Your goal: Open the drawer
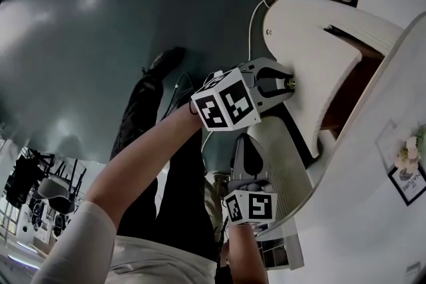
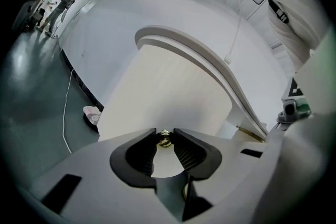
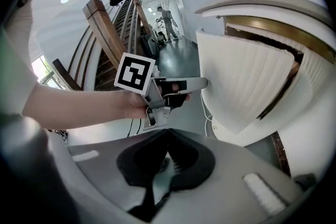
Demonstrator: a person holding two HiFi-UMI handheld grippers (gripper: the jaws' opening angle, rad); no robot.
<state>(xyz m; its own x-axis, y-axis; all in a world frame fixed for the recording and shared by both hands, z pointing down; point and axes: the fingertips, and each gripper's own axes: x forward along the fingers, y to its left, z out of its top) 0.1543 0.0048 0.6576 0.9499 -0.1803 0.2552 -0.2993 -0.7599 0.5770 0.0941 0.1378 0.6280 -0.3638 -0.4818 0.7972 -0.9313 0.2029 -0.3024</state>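
Cream ribbed drawer point(image 1: 313, 56), partly out; left gripper point(image 1: 283, 84) clamps its brass knob point(image 2: 165, 137); right gripper point(image 3: 169, 132) closed, empty. Glossy dark-green floor point(image 1: 100, 43), white cable point(image 1: 255, 10).

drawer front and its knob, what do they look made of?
drawer front: matte white with fine ribbing, likely painted wood or MDF. The brown interior showing in the gap behind it hints at wood. knob: small, yellow and shiny with bright highlights, probably brass or brass-plated metal.

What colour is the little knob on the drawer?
Gold. The knob shows best in the left gripper view.
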